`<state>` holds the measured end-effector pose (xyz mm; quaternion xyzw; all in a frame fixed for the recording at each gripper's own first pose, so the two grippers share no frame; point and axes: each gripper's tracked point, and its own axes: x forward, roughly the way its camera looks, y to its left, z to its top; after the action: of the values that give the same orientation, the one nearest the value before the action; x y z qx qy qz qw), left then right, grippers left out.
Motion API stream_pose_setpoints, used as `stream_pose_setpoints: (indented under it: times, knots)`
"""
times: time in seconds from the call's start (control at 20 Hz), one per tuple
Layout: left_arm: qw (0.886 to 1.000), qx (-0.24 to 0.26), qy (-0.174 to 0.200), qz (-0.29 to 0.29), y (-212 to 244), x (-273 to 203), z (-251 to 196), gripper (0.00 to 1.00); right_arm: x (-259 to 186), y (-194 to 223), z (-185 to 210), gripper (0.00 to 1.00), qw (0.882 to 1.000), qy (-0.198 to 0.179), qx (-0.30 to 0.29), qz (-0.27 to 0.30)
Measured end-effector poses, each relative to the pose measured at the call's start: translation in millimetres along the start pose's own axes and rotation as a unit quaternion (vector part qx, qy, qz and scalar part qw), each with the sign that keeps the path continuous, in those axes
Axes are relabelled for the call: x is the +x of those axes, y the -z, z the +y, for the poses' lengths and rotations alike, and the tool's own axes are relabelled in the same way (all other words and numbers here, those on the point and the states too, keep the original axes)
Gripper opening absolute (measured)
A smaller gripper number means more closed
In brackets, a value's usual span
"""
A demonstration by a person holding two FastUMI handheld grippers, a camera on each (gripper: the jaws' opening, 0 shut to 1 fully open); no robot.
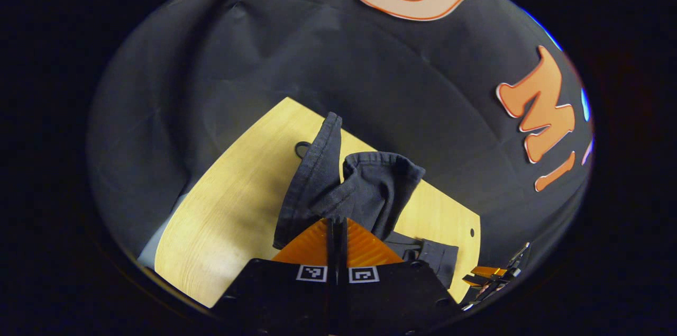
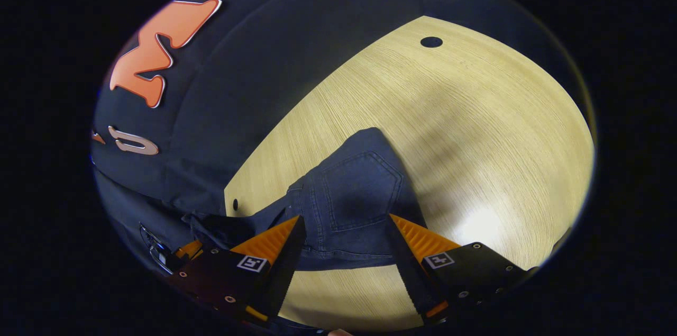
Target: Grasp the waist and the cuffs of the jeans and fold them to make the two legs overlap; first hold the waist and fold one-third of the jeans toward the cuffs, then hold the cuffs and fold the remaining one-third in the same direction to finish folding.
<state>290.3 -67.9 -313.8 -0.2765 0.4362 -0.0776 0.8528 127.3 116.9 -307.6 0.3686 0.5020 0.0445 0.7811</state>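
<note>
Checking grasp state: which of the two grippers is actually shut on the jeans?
The left gripper: its fingers are pressed together on a bunched fold of the jeans. The right gripper is open, fingers spread either side of the back pocket.

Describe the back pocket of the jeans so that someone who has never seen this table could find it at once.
Start from the light wooden table in the right gripper view. The dark jeans lie at its near edge, between the open fingers of the right gripper. The back pocket is the five-sided patch outlined by stitching, the only such outlined patch on that cloth.
</note>
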Motion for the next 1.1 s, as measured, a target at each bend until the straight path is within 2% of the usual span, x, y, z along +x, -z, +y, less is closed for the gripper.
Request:
stream_pose_setpoints:
  times: [0.45, 0.9, 1.1]
  knots:
    - [0.995, 0.066, 0.075, 0.008, 28.2, -5.8, -146.5, 0.01, -18.7, -3.2, 2.2, 0.92, 0.999, -0.021, -0.036, -0.018]
    - [0.986, 0.123, 0.109, 0.038, 80.0, 15.7, -253.7, 0.00, -33.6, -12.2, 0.8, 0.98, 0.993, -0.043, -0.098, -0.049]
    - [0.979, 0.152, 0.121, 0.062, 119.3, 30.6, -299.2, 0.00, -40.9, -24.2, -1.7, 0.99, 0.989, -0.046, -0.119, -0.071]
